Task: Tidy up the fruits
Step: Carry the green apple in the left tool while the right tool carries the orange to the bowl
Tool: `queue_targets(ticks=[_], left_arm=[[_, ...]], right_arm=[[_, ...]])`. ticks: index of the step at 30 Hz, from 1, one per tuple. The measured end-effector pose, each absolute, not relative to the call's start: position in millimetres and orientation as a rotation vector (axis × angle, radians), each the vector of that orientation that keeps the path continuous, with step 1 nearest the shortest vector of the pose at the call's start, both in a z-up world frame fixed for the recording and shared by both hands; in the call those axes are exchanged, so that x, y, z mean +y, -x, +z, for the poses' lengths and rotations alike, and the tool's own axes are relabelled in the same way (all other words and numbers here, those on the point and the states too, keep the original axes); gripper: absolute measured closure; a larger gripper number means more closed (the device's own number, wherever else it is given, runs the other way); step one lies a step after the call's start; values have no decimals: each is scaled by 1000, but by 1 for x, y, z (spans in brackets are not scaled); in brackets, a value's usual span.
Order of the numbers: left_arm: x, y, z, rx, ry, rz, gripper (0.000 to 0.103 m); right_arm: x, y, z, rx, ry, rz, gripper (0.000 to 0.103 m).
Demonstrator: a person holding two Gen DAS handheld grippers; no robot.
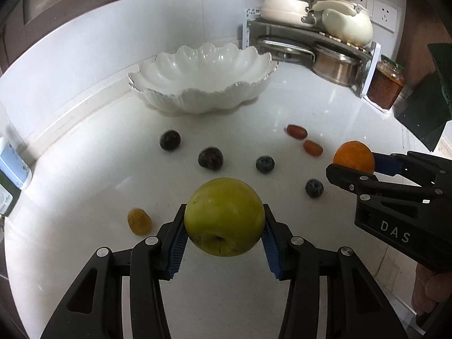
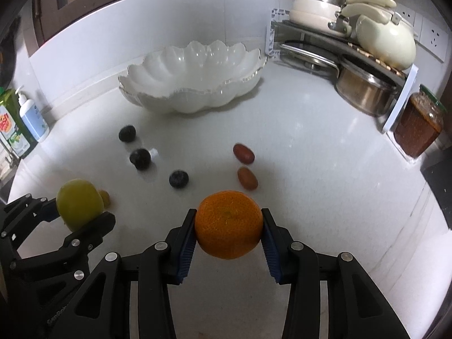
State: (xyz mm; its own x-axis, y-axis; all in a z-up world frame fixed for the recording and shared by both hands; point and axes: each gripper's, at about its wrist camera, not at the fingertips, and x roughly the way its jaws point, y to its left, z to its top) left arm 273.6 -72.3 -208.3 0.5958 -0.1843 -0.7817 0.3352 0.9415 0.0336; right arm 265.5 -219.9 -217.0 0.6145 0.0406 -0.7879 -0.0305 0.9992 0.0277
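My left gripper [image 1: 224,226] is shut on a green apple [image 1: 224,216] and holds it above the white counter; it shows at the left of the right wrist view [image 2: 79,200]. My right gripper [image 2: 228,226] is shut on an orange [image 2: 228,224], also seen in the left wrist view [image 1: 353,156]. An empty white scalloped bowl [image 1: 197,84] [image 2: 192,84] stands at the back. Several dark plums [image 1: 210,158] [image 2: 139,158], two red-orange small fruits [image 1: 296,131] [image 2: 243,153] and a yellow small fruit [image 1: 138,221] lie loose on the counter.
A metal rack with pots and a cream kettle [image 2: 384,42] stands at the back right, with a jar of red sauce [image 2: 418,124] beside it. Soap bottles [image 2: 31,115] stand at the left edge. A dark board [image 1: 423,104] leans at the far right.
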Motion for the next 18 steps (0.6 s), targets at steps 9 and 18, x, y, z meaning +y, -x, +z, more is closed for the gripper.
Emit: queue_targets(ticks=[9,18], left_arm=[[-66,-292,-185,861,-193,-309,55],[-65,-314,-164,847,-203,-326,55]], right_arm=[[-215,-279,-190,869,-8,35,59],[-212,-295,-167,834,-23,29,59]])
